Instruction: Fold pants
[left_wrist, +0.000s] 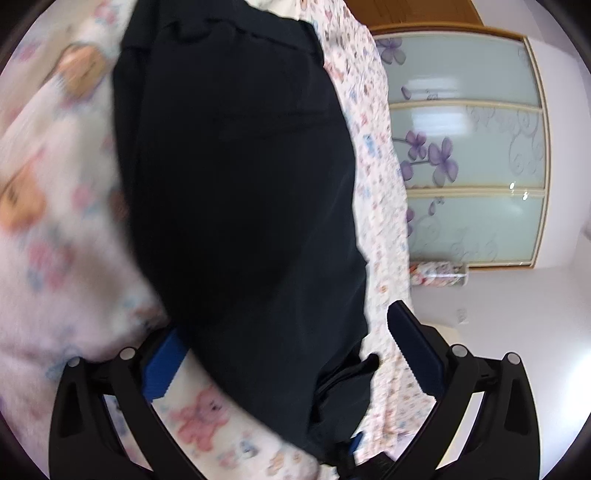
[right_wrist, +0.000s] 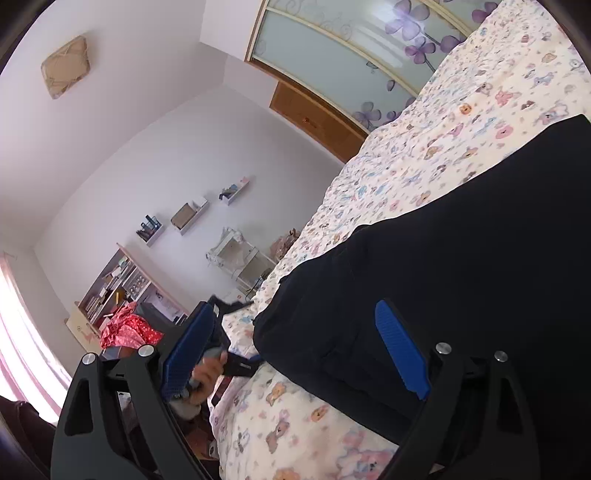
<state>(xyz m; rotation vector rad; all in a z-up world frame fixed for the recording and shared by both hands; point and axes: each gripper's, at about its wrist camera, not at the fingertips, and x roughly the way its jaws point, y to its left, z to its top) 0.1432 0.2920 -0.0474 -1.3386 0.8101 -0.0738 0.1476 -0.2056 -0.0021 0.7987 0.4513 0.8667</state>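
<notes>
I am seeing one pair of dark pants (left_wrist: 236, 192) lying on one bed (left_wrist: 55, 258), both claws (left_wrist: 284, 354) (right_wrist: 295, 343) spread apart.

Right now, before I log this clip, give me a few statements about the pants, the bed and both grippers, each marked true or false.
1. The pants are dark, nearly black. True.
2. The pants lie on a plain white sheet. False: the bedspread is printed with small cartoon animals.
3. The left gripper has its fingers spread wide, with pants fabric between them. True.
4. The right gripper is clamped shut on a trouser leg. False: its jaws stand wide apart; the pants' edge lies between them ungripped.
5. A wardrobe door with purple flowers stands beyond the bed. True.
6. The pants hang on a hanger. False: they lie on the bed.
</notes>
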